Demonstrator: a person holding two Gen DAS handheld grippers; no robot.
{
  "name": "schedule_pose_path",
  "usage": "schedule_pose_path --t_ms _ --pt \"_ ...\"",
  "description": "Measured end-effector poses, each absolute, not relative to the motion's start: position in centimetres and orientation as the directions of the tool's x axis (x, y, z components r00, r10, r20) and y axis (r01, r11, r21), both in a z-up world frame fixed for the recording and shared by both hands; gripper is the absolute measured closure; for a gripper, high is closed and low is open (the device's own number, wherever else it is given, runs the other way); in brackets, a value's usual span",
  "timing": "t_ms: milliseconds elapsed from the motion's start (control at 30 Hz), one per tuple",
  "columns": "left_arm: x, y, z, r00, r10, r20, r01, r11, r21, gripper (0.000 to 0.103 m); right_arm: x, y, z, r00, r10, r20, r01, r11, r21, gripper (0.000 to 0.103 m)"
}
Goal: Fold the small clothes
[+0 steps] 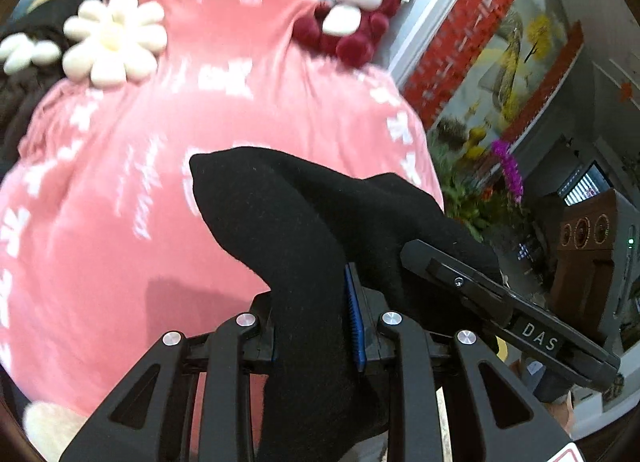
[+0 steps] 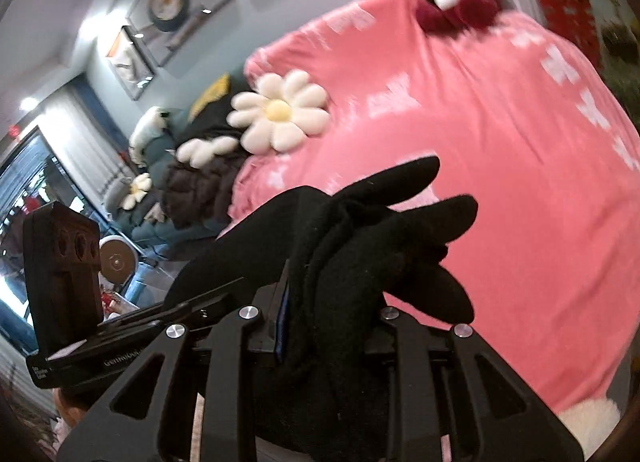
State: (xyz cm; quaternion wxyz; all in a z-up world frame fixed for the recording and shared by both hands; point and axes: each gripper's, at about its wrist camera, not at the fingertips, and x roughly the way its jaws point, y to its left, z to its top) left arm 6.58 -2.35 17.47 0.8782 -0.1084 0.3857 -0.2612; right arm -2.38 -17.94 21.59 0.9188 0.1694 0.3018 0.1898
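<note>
Here we hold the black glove [image 1: 288, 222] lifted above the pink blanket [image 1: 120, 182], the left gripper [image 1: 316, 326] clamped on one end and the right gripper [image 2: 320, 326] on the other, its fingers [image 2: 432, 218] pointing toward the blanket's far edge.

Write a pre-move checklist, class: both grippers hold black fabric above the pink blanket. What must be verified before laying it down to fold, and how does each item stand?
1. Left gripper shut on the black garment: ok.
2. Right gripper shut on it: ok.
3. Both hold one and the same piece: cannot tell.
4. Fabric flat, unbunched: not ok, it hangs crumpled.
5. Bare stretch of pink blanket ahead: ok.
6. Daisy cushion and plush toy away from that stretch: ok.
</note>
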Motion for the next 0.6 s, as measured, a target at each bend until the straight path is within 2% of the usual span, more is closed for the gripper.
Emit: schedule_pose_path --t_ms 233,300,367,400,433,467,500,533,600 --pt "6.9 2.0 20.6 0.646 -0.515 -0.564 0.390 0.857 -0.337 0.082 -1.0 -14.4 23.3 0.752 0.498 -0.432 -0.337 0.853 0.398 0.081" --pt "7.7 3.0 19.8 0.658 -0.498 -0.566 0.386 0.867 -0.315 0.081 0.4 -13.5 22.3 0.741 0.509 -0.438 -0.347 0.849 0.400 0.081" --pt "9.0 4.0 17.8 0.663 -0.465 -0.586 0.355 0.885 -0.300 0.077 2.1 -13.0 19.8 0.725 0.509 -0.465 -0.343 0.851 0.397 0.075" --pt "9.5 4.3 16.7 0.666 -0.448 -0.596 0.335 0.894 -0.298 0.073 3.6 -12.8 17.0 0.699 0.503 -0.509 -0.328 0.857 0.397 0.073" --pt "10.6 4.8 13.7 0.663 -0.400 -0.633 0.279 0.917 -0.286 0.051 4.8 -12.8 14.2 0.678 0.473 -0.562 -0.291 0.875 0.386 0.063" --pt "11.1 5.1 11.7 0.659 -0.353 -0.665 0.235 0.936 -0.264 0.040 5.9 -13.0 11.1 0.653 0.426 -0.626 -0.236 0.900 0.366 0.059" --pt "12.0 5.3 8.1 0.643 -0.262 -0.720 0.158 0.965 -0.211 0.038 7.1 -13.3 6.9 0.590 0.368 -0.719 -0.158 0.926 0.344 0.059" --pt "12.4 5.4 5.9 0.617 -0.221 -0.755 0.129 0.975 -0.180 0.040 7.4 -13.7 4.1 0.542 0.320 -0.777 -0.095 0.942 0.322 0.059" --pt "12.9 5.8 1.2 0.531 -0.125 -0.838 0.064 0.992 -0.108 0.044 6.1 -14.4 2.0 0.528 0.315 -0.789 -0.050 0.939 0.341 0.059"
